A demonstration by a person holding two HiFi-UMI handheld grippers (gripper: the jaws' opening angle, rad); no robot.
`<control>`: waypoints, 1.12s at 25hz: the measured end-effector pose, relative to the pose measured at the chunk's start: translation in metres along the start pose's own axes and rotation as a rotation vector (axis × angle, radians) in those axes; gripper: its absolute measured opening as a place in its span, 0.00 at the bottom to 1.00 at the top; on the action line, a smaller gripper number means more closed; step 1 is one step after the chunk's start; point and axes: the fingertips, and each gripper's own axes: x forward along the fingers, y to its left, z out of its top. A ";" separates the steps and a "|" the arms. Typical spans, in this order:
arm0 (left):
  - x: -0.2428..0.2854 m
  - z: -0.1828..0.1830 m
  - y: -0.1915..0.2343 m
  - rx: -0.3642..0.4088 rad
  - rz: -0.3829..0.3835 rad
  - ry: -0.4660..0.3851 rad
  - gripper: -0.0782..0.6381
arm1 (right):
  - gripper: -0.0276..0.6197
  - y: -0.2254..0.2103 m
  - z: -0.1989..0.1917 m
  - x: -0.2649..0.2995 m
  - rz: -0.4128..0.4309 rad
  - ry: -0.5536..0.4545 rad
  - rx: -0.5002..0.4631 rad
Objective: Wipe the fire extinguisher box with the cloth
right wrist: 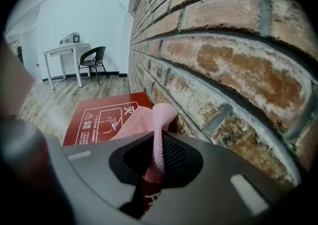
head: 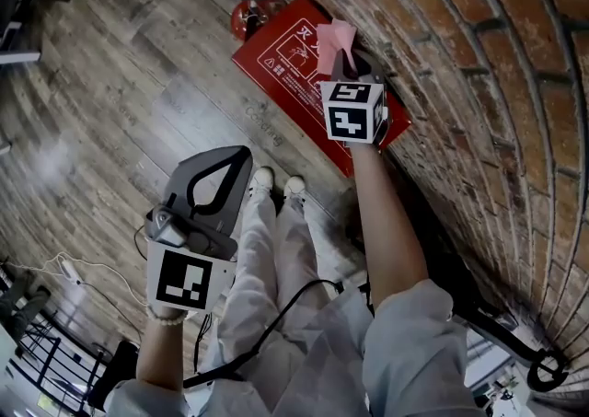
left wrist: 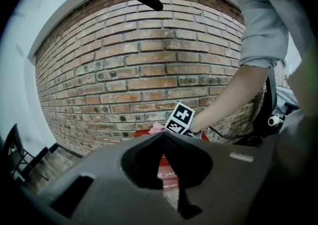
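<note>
The cloth [right wrist: 158, 119] is seen to be a soft pink fabric with a fine woven texture. It is set against a dotted black pad [right wrist: 175, 155] in the matt grey plastic shell of the right hand-held gripper [right wrist: 155, 157]. The fire extinguisher box [right wrist: 94, 119] is finished in smooth red with a slight sheen, the brick wall [right wrist: 233, 70] is rough and matt with worn, chalky mortar, and the floor [head: 110, 84] is laid in matt, grained wood planks.

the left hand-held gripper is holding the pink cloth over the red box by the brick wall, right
Not quite: it is the right hand-held gripper that grips the pink cloth, as the right gripper view shows. The rest holds: the cloth is over the red box by the brick wall.
</note>
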 end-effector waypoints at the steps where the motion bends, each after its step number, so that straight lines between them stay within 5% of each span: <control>1: 0.002 0.001 -0.002 0.003 -0.004 -0.001 0.11 | 0.08 -0.002 -0.003 -0.003 -0.004 0.001 0.003; 28: 0.038 0.010 -0.053 0.041 -0.098 -0.006 0.11 | 0.08 -0.047 -0.087 -0.064 -0.070 0.051 0.101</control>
